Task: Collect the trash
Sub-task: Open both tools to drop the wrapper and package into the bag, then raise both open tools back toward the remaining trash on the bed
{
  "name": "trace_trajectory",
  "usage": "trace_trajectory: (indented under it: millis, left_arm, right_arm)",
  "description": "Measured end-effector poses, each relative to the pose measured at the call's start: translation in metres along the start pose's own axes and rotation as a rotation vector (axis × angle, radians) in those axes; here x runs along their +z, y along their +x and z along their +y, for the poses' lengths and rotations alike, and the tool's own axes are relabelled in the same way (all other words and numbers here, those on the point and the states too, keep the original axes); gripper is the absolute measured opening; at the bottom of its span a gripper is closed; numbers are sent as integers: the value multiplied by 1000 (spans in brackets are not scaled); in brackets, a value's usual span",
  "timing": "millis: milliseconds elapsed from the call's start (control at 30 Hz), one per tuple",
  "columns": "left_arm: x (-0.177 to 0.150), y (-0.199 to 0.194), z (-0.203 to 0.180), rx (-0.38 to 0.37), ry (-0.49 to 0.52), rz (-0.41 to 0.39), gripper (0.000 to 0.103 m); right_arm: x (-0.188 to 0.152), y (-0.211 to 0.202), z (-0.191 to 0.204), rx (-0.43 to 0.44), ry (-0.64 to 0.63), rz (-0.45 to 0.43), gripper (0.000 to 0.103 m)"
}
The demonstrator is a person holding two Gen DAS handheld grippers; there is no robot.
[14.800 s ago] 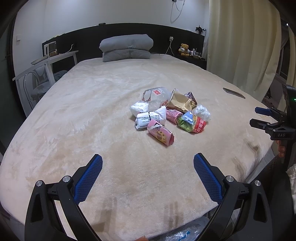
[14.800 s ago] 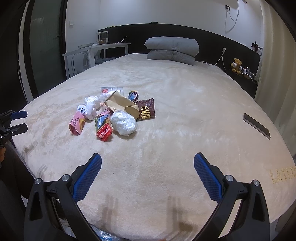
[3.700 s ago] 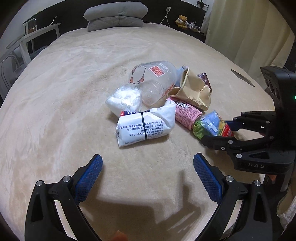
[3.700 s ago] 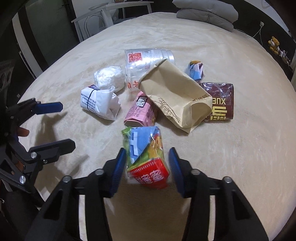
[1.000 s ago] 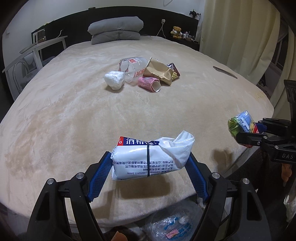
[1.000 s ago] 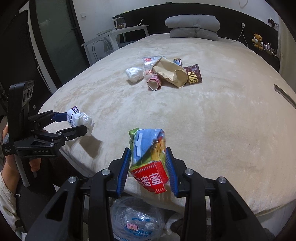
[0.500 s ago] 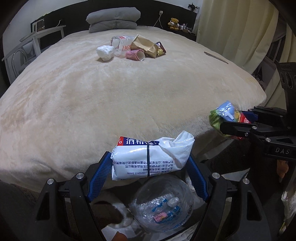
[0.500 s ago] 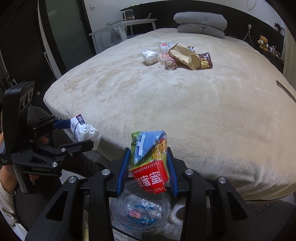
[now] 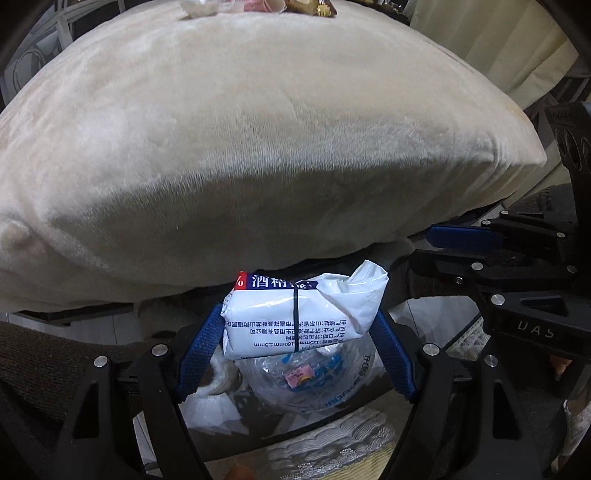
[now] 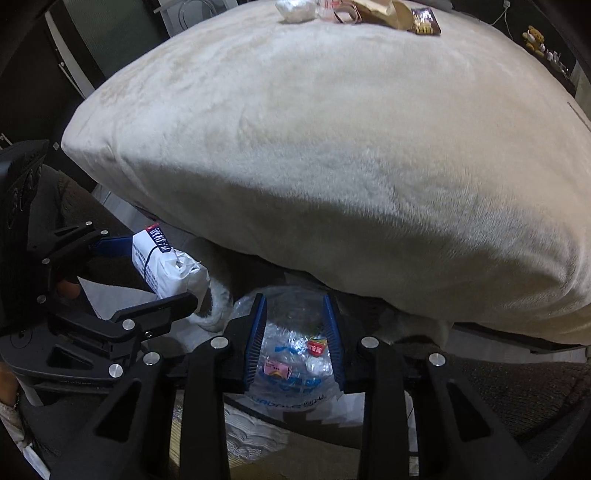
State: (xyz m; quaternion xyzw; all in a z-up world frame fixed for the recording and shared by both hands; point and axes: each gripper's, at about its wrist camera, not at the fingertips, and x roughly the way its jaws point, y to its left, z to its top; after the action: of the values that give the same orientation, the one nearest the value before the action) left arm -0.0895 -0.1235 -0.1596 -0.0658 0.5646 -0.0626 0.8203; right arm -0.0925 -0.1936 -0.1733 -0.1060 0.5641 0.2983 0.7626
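Left wrist view: left hand-held gripper (image 9: 295, 354) clamped on white printed plastic packet (image 9: 299, 314), directly above clear plastic trash bag (image 9: 306, 384) below beige plush bed (image 9: 258, 129).
Right wrist view: right hand-held gripper (image 10: 294, 341) jaws narrowly parted, holding nothing, above that bag (image 10: 291, 365).

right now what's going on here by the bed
A person is clearing trash off the bed with two handheld grippers. The left gripper holds a white pack over the clear trash bag below the bed's edge. The right gripper points down at the same bag, jaws close together with nothing between them. More wrappers lie at the far side of the bed.
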Motion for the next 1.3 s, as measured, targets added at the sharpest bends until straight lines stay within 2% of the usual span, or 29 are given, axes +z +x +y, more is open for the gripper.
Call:
trace_trajectory:
  millis: [233,300,400,467,533,633,733,800,867,1000,1033,1233,1300]
  left_arm:
    - [-11,48,-12,31,49,170,79]
    - [-15,55,-19,66,99,183,84]
    - [-18,57,-26,60,132,183,96]
    - [-18,58,-27,65,146,185,97]
    - [-20,58,-28,76,154,184,97]
    - [-17,57,-25,78,154,170,97]
    - [-15,51,-26,83,163,146,97]
    - [-15,49,-27,85,169,131,97]
    - [-15,44,-28,87,174,111,97]
    - [-12,30,-30,101,186,35,97]
    - [-10,26,-30,102,184,13,97]
    - [-1,8,-30,91,167,-76,97]
    - [2,1,-30,73,154,-104,97]
  right_arm:
    - [-7,22,-19,-8,57,92,32]
    - [-8,22,-20,-9,66,90,32]
    - [-6,22,-21,-20,74,88,33]
    - [-4,22,-22,-24,71,87,40]
    - [-5,22,-24,-27,68,88,42]
    - [-9,23,-28,-36,71,87,44]
    - [-11,21,-32,-43,81,60,56]
    - [-10,16,-34,-45,91,38,58]
    - [-11,10,-33,-53,98,11,67]
    - [-8,-2,-35,-64,104,-53,68]
    - [-6,-7,-33,-70,103,-72,72]
    - [5,-30,-40,-63,144,-180,73]
    - [6,-43,-42,-89,154,-227,73]
